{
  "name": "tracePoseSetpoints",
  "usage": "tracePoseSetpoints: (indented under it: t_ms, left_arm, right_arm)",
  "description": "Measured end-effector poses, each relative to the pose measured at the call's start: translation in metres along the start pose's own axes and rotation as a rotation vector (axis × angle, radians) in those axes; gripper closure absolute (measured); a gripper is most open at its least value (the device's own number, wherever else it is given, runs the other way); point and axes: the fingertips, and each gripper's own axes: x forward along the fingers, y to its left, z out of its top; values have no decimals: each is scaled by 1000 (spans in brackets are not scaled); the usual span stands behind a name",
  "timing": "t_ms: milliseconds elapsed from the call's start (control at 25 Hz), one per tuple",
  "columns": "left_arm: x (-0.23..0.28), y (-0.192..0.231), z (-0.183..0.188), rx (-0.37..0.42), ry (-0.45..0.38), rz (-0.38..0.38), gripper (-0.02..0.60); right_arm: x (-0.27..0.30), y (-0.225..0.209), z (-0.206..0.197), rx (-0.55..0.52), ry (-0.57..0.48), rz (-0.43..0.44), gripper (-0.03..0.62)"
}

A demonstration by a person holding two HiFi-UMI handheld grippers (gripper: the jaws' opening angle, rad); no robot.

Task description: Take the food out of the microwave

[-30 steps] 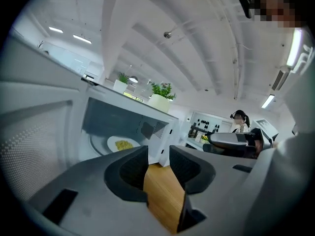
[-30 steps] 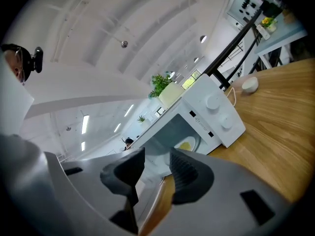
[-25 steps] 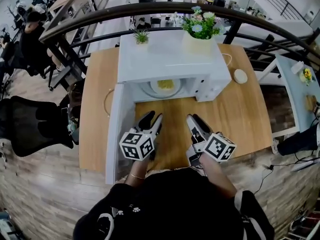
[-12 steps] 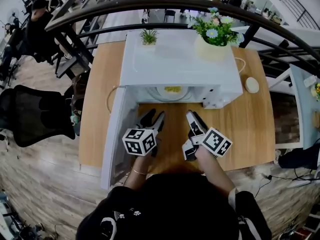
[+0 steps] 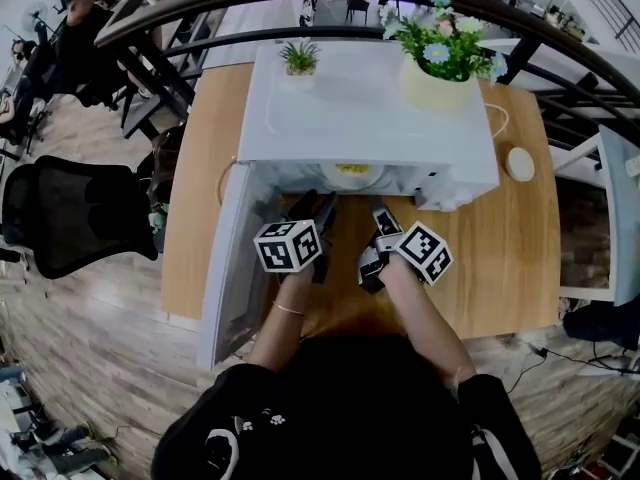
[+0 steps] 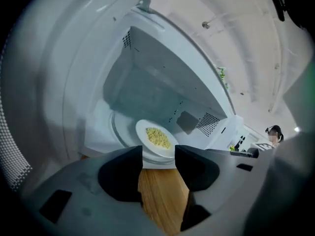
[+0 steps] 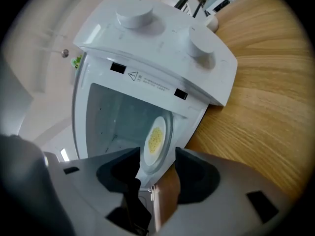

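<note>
Microwave [image 5: 365, 118]: white casing, smooth and glossy, painted metal or plastic, can't tell which. The cavity is the same white with a slight sheen. Plate [image 6: 156, 140]: white, glossy, ceramic-looking. Food [image 6: 158, 137]: yellow, grainy, matt. Desk [image 5: 500, 258]: light wood, visible grain, smooth satin finish. Floor [image 5: 90, 348]: wood planks, greyish-brown, rougher look. Chair [image 5: 70, 208]: black mesh back, matt. Railing [image 5: 170, 10]: dark metal, semi-gloss. Flower pot [image 5: 440, 86]: pale yellow, smooth, matt.
</note>
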Motion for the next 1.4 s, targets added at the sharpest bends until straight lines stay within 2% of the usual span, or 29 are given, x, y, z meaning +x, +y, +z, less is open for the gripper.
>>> tracePoseSetpoints:
  t_ms: [360, 520, 680, 800, 1200, 1400]
  left_arm:
    - [26, 10, -5, -137, 9, 25, 376]
    - [28, 11, -7, -143, 7, 44, 374]
    - [29, 12, -6, -148, 3, 41, 374]
    - [28, 13, -5, -157, 1, 40, 374]
    - [17, 22, -9, -209, 13, 65, 373]
    - [14, 21, -11, -227, 14, 48, 373]
  right_arm:
    - [34, -13, 5, 91, -33, -17, 365]
    - [47, -10, 2, 98, -30, -49, 344]
    - [51, -15, 1, 99, -39, -121, 361]
    - [56, -16, -1, 133, -43, -128, 349]
    - [58, -30, -3, 82, -72, -272, 376]
    - [58, -31, -3, 75, -80, -285, 382]
